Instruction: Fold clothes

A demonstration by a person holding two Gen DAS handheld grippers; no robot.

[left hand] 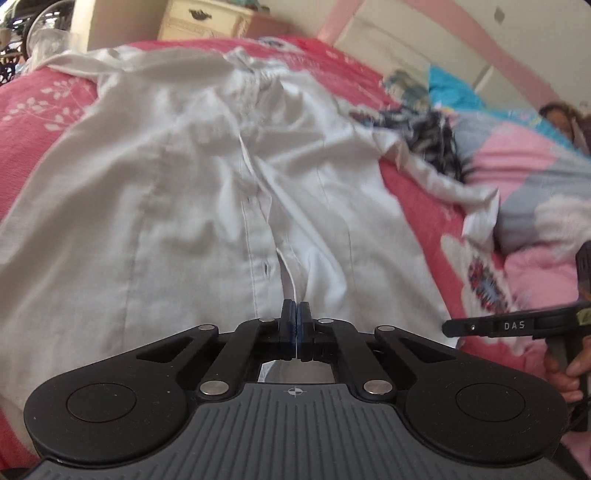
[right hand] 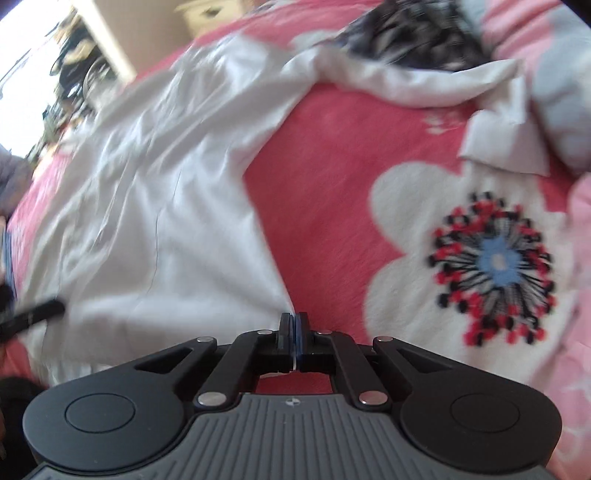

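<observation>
A white button-up shirt [left hand: 177,177] lies spread front-up on a pink-red flowered blanket [right hand: 332,184], collar at the far end. My left gripper [left hand: 296,314] is shut at the near hem, right where the button placket ends, with a white sliver of cloth between its pads. My right gripper [right hand: 294,325] is shut at the shirt's [right hand: 147,221] near right corner, the hem edge running into its pads. In the left wrist view, the right gripper's finger [left hand: 491,326] and the hand holding it show at the right edge. The shirt's right sleeve [right hand: 424,85] trails off to the right.
A crumpled black-and-white garment [left hand: 432,136] lies beside the sleeve at the far right. A pink and grey quilt [left hand: 535,184] is bunched along the bed's right side. A cream dresser [left hand: 207,20] stands behind the bed. The left gripper's dark finger [right hand: 37,314] shows at the left.
</observation>
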